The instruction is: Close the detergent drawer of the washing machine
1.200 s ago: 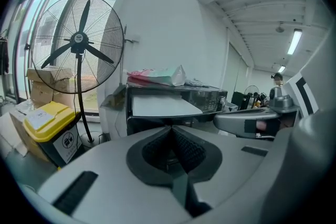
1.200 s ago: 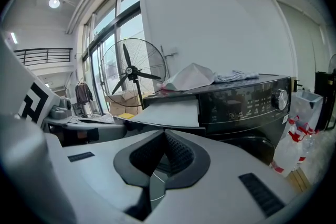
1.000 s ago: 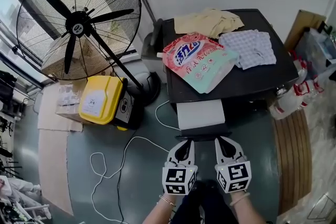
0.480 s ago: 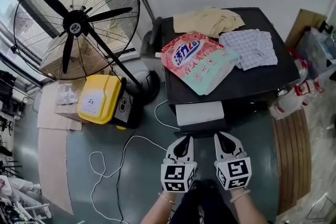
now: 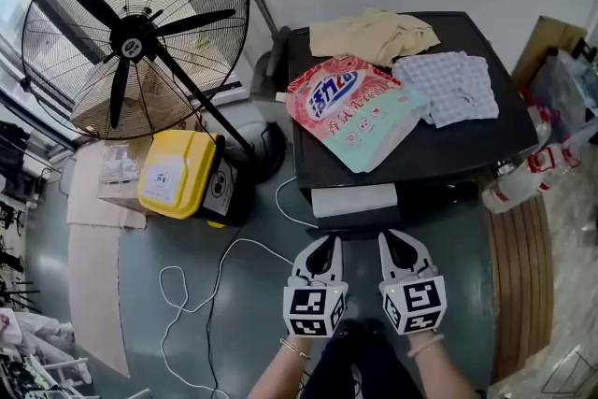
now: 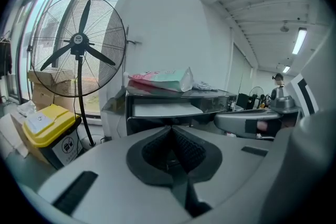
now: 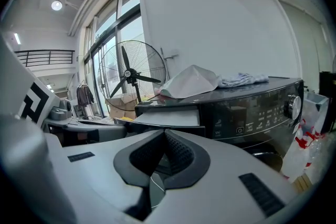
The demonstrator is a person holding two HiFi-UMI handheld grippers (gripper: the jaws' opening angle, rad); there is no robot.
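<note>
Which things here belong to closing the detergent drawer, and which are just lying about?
Part of the job: detergent drawer, sticking out; washing machine; left gripper and right gripper, jaws together, empty.

Lying about: detergent bag, beige cloth, checked cloth, fan, yellow bin, white cable.

head: steeply down from above | gripper views: low, level, near | shared: washing machine (image 5: 448, 149), fan (image 5: 131, 37)
</note>
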